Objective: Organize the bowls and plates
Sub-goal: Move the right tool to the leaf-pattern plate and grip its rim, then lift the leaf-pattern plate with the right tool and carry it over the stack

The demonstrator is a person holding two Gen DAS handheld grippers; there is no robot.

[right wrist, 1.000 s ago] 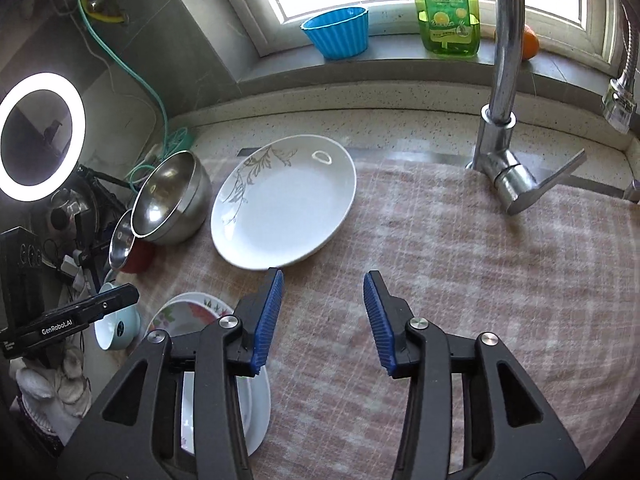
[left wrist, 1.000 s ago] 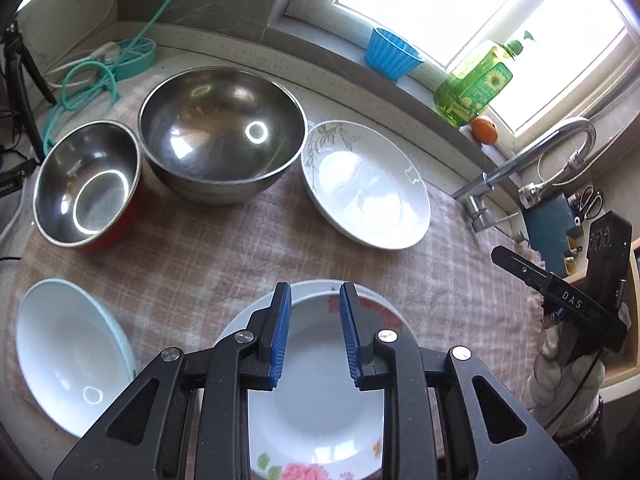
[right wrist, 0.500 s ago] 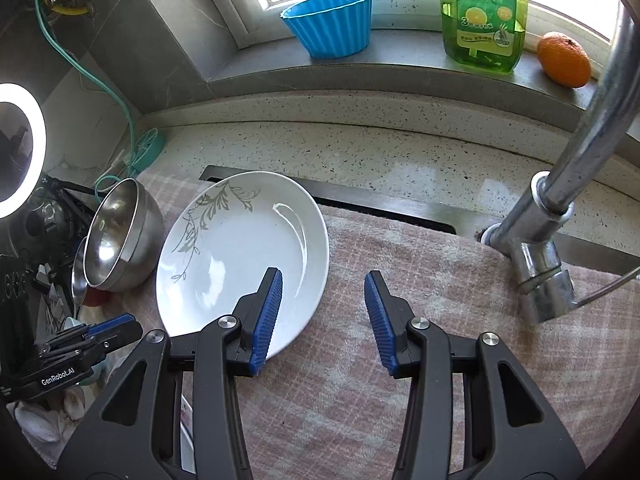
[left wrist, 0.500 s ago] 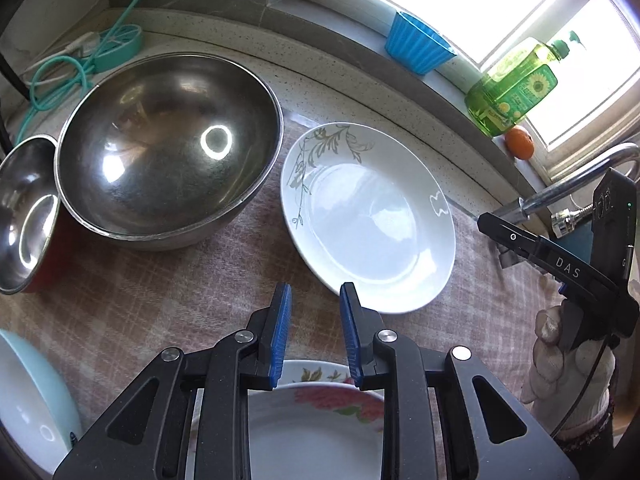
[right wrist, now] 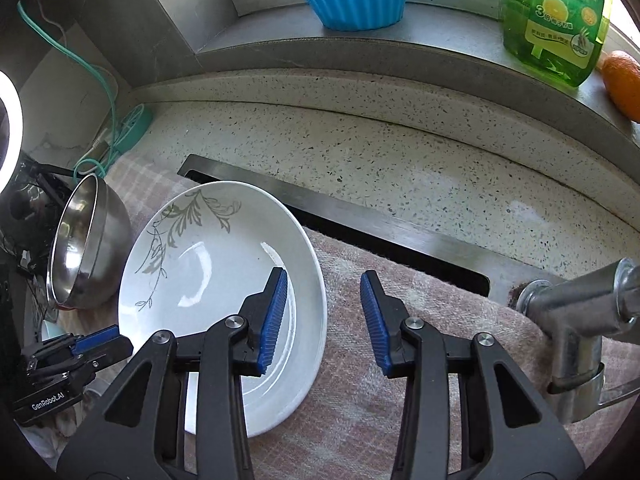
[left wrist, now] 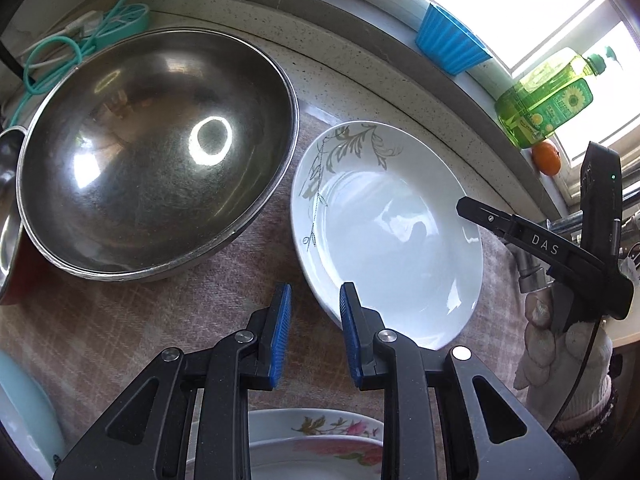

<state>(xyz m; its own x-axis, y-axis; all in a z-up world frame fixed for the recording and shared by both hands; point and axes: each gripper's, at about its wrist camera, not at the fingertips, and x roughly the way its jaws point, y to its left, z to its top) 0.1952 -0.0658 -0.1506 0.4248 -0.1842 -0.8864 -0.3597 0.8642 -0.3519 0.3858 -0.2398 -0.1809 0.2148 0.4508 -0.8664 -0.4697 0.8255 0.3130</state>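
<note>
Right gripper (right wrist: 324,316), jaws closing, straddles the white leaf-patterned plate (right wrist: 208,280)'s right rim; best seat pads squarely. Left gripper (left wrist: 314,330) slightly open, empty.

Bright daylight pours through the window (left wrist: 520,4) above a grey sill (right wrist: 360,50); speckled stone counter (right wrist: 400,152) (partly under a checked cloth (right wrist: 440,300)) runs below.

both grippers: advanced to white leaf-print plate (right wrist: 208,280) | right gripper (right wrist: 324,316): closing, straddling plate rim
</note>
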